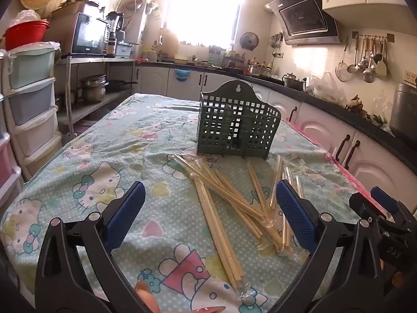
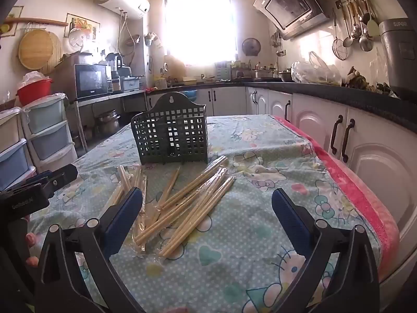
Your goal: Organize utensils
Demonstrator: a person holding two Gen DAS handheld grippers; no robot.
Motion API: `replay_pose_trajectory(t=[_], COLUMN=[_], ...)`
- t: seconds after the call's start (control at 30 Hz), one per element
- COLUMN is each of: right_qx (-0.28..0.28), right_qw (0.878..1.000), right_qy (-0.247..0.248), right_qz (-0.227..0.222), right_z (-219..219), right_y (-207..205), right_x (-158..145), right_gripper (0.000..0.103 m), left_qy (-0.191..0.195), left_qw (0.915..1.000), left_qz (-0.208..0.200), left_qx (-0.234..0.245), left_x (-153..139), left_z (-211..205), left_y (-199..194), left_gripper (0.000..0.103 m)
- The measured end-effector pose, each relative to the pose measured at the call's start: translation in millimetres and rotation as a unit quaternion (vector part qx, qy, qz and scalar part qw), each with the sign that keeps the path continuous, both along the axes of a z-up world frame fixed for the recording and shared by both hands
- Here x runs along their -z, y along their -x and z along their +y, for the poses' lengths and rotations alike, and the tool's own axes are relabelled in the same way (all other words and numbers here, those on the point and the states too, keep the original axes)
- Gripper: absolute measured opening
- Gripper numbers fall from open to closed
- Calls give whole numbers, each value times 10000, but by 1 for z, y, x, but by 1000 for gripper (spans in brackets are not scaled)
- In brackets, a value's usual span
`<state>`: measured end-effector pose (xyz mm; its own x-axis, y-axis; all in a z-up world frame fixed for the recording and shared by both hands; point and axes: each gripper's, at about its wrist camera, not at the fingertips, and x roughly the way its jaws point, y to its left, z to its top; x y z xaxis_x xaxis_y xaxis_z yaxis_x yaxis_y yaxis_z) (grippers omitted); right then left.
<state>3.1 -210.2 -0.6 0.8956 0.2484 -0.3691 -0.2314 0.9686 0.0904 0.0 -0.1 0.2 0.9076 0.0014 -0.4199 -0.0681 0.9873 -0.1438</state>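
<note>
On table [image 1: 86, 140] with cartoon cloth: wrapped chopsticks [image 1: 224, 195] scattered loose just in front of green lattice holder [image 1: 238, 122], which stands upright, apparently empty. Left claw [image 1: 211, 214] and right claw [image 2: 207, 217] both spread wide, gripping nothing, hovering above pile. Nothing sorted yet; every chopstick left to pick and drop into holder.

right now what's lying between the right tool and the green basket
A loose pile of wrapped chopsticks on the tablecloth, between the open right tool and the green basket. The right wrist view shows it.
</note>
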Motion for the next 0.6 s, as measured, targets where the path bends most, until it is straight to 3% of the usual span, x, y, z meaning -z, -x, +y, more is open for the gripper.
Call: replay_pose_trajectory(t=[0.6], right_qx=[-23], right_qw=[9999], right_qy=[78], right_qz=[-120], right_z=[4], right_y=[3], right_x=[-2], right_gripper=[97], left_qy=[58], left_qw=[10000], left_qz=[-70], left_qx=[12], left_x=[-4], left_z=[-6], left_y=[0], left_gripper=[93])
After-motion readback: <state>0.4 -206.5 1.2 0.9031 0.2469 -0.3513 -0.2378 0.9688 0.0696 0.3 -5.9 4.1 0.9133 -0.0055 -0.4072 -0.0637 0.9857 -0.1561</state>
